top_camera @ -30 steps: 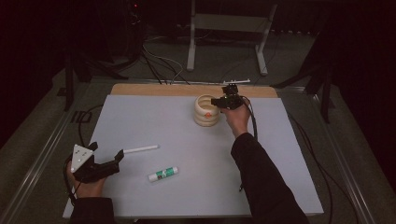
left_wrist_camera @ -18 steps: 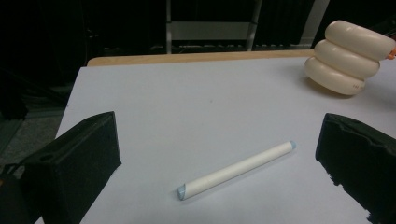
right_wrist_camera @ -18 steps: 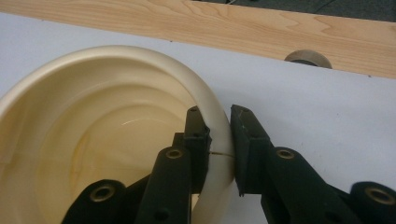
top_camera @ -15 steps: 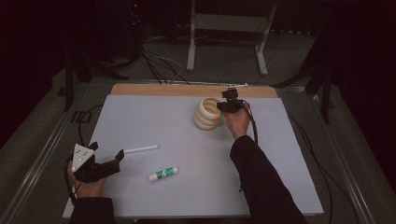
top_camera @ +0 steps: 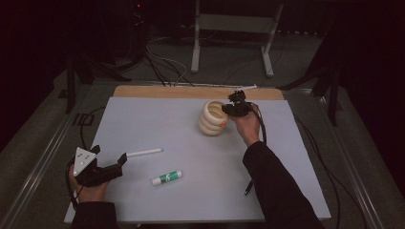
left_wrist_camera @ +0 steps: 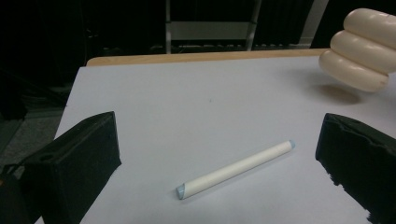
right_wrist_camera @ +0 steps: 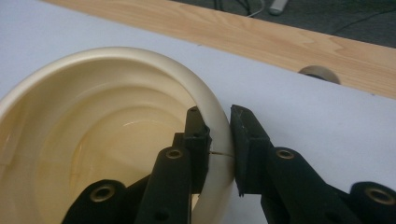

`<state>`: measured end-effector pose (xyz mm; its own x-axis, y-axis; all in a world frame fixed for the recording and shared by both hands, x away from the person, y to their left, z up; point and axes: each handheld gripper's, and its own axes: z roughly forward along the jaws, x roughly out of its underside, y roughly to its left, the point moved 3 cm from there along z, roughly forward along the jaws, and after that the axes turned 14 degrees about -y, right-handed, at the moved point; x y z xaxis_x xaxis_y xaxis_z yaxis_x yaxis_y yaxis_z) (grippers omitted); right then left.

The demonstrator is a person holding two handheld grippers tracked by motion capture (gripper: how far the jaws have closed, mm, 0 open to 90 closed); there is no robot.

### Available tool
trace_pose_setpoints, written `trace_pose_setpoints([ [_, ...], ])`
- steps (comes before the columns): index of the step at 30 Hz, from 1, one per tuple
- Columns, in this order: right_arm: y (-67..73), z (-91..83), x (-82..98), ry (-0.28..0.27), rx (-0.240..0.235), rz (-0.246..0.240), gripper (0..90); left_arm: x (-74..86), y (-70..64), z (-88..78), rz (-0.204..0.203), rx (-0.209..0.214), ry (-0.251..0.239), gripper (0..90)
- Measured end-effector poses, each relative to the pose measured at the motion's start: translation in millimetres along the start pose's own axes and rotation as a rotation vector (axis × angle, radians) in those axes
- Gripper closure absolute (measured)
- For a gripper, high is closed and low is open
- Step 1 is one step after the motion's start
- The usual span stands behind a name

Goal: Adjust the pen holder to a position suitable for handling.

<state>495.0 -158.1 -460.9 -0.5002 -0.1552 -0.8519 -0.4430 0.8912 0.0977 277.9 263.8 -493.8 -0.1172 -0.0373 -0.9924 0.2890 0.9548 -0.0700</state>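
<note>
— So, what are the right tongs (right_wrist_camera: 219,140) doing?

— They have just been closing, and now they pinch the rim of the cream ribbed bowl (top_camera: 212,118), one jaw inside the wall and one outside. In the high view the bowl sits tilted at the far side of the tabletop (top_camera: 157,124), near the wooden strip (top_camera: 191,92) along its back edge. In the left gripper view the bowl's near side hangs clear of the tabletop above its shadow.

— And the left tongs (top_camera: 112,168)?

— Spread wide, holding nothing, low at the near left corner. A white stick (left_wrist_camera: 236,170) lies on the tabletop between and just beyond their jaws, touching neither.

— Anything else lying about?

— A glue stick (top_camera: 166,177) with a green label, a little to the right of the left tongs and well apart from the bowl.
</note>
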Motion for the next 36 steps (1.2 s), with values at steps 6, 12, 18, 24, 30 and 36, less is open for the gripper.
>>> trace_pose_setpoints([
  [6, 12.9, -16.3, 2.9, 0.002, -0.051, -0.045, 78.1, 0.4, -0.3, -0.2, 0.003, -0.002, 0.004, 0.2],
  [12, 28.2, -32.3, 4.6, 0.01, -0.099, -0.092, 78.1, 0.5, -1.0, -0.3, -0.001, 0.004, 0.001, 0.2],
  [18, 42.0, -45.5, 7.6, 0.005, -0.139, -0.107, 78.1, 1.0, -1.5, -0.2, 0.005, 0.006, 0.007, 0.2],
  [24, 52.0, -56.0, 15.9, 0.018, -0.166, -0.144, 78.0, 1.5, -1.6, 0.2, 0.004, 0.005, 0.01, 0.2],
  [30, 66.9, -66.4, 31.6, 0.049, -0.208, -0.193, 78.0, 1.7, -2.1, 0.3, 0.005, 0.007, 0.012, 0.2],
  [36, 77.7, -70.9, 42.6, 0.067, -0.231, -0.235, 78.0, 2.0, -2.3, 0.4, 0.004, 0.008, 0.012, 0.2],
])
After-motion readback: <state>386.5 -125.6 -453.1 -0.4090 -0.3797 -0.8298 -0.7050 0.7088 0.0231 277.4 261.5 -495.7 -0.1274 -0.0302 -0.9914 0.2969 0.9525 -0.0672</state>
